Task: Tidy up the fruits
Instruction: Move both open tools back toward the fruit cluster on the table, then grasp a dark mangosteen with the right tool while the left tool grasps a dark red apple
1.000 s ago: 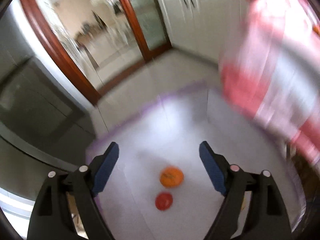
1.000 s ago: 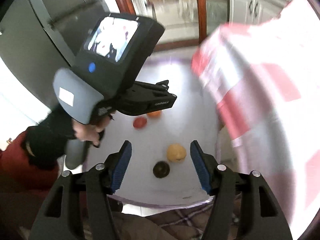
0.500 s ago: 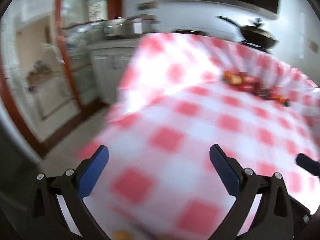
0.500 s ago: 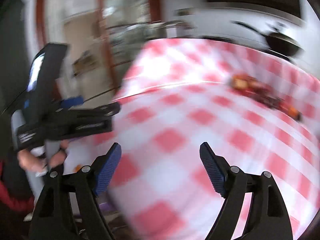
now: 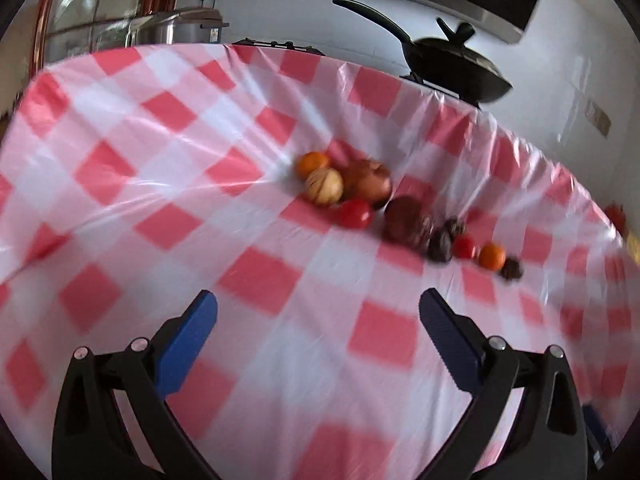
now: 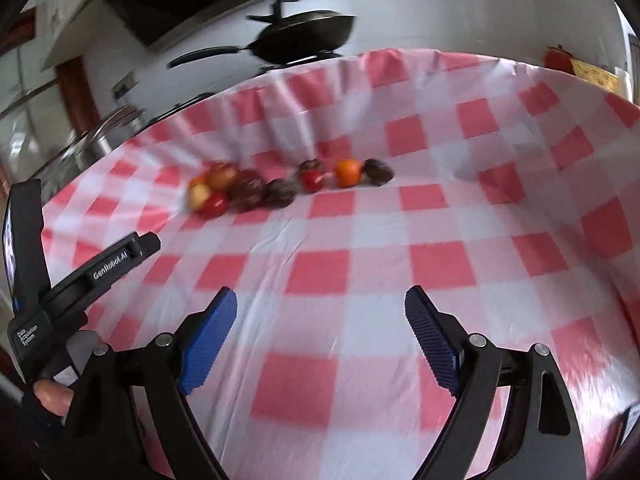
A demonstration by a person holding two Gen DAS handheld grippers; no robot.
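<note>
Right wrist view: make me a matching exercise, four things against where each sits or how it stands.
Things:
1. black pan
2. orange fruit
3. right gripper
4. left gripper

Places or states:
A. past the checked tablecloth's far edge
B. at the left edge of the view
C. in the row of fruit, near its right end
D. empty, jaws wide, just been opening

Pairs: 1-A, 2-C, 3-D, 4-B

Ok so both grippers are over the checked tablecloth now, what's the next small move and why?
Probably ease the left gripper forward toward the near end of the fruit cluster, around the red tomato. Both it and the right gripper are open and empty, and the fruits lie ahead of the fingertips, out of reach.
</note>
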